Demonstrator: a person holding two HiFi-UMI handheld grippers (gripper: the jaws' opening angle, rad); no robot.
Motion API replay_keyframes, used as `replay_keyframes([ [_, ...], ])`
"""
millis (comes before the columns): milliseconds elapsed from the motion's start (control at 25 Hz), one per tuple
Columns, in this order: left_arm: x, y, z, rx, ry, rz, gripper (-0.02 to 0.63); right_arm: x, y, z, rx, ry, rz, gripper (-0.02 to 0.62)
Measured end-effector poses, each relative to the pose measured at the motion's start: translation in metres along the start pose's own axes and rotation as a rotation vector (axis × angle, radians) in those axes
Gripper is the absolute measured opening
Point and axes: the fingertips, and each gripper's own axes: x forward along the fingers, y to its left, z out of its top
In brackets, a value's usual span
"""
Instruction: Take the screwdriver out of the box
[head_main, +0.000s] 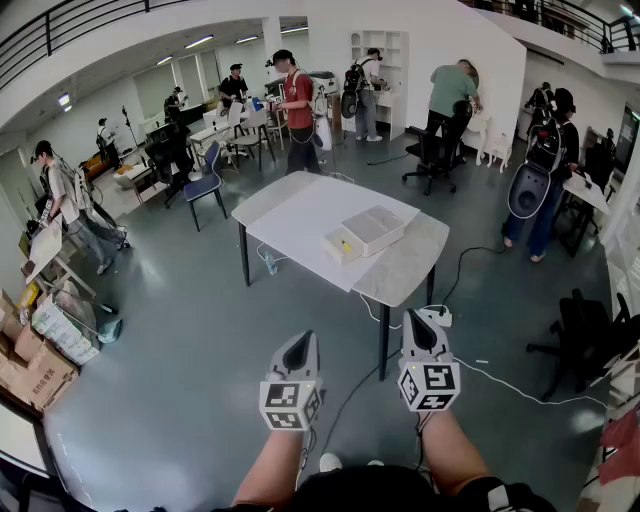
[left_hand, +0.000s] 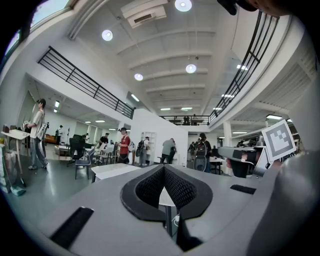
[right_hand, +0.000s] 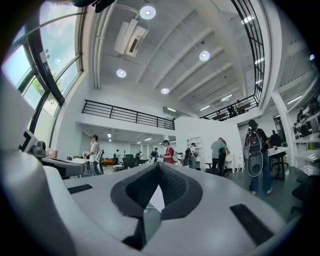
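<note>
A white box (head_main: 372, 229) lies open on the white table (head_main: 300, 215) in the middle of the hall. Something small and yellow (head_main: 347, 246) shows in its nearer part, too small to tell what it is. Both grippers are held level well short of the table, over the floor. My left gripper (head_main: 300, 347) (left_hand: 163, 169) has its jaws together with nothing between them. My right gripper (head_main: 420, 322) (right_hand: 159, 166) is shut and empty too. Each marker cube faces the head camera.
A bottle (head_main: 270, 263) stands on the floor under the table and a power strip (head_main: 437, 316) with its cable lies by the near leg. Black office chairs (head_main: 585, 335) stand at the right. Cardboard boxes (head_main: 35, 365) are piled at the left. Several people stand around the hall.
</note>
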Motion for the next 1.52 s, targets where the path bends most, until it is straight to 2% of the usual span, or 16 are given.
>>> replay_keyframes([
  [360,0.005,0.000,0.005,0.009,0.005,-0.016,0.011,0.000,0.005,0.001,0.027,-0.012,0.009,0.012],
  [680,0.016,0.015,-0.001,-0.004,0.013,-0.059,0.011,0.016,0.023,-0.006,0.002,0.005,0.010,0.012],
  [1200,0.026,0.072,-0.006,-0.004,0.001,-0.072,0.011,0.058,0.071,-0.022,-0.008,-0.001,0.015,0.012],
  [1520,0.043,0.101,-0.016,-0.012,0.013,-0.061,0.011,0.092,0.081,-0.034,-0.012,0.009,0.020,0.012],
])
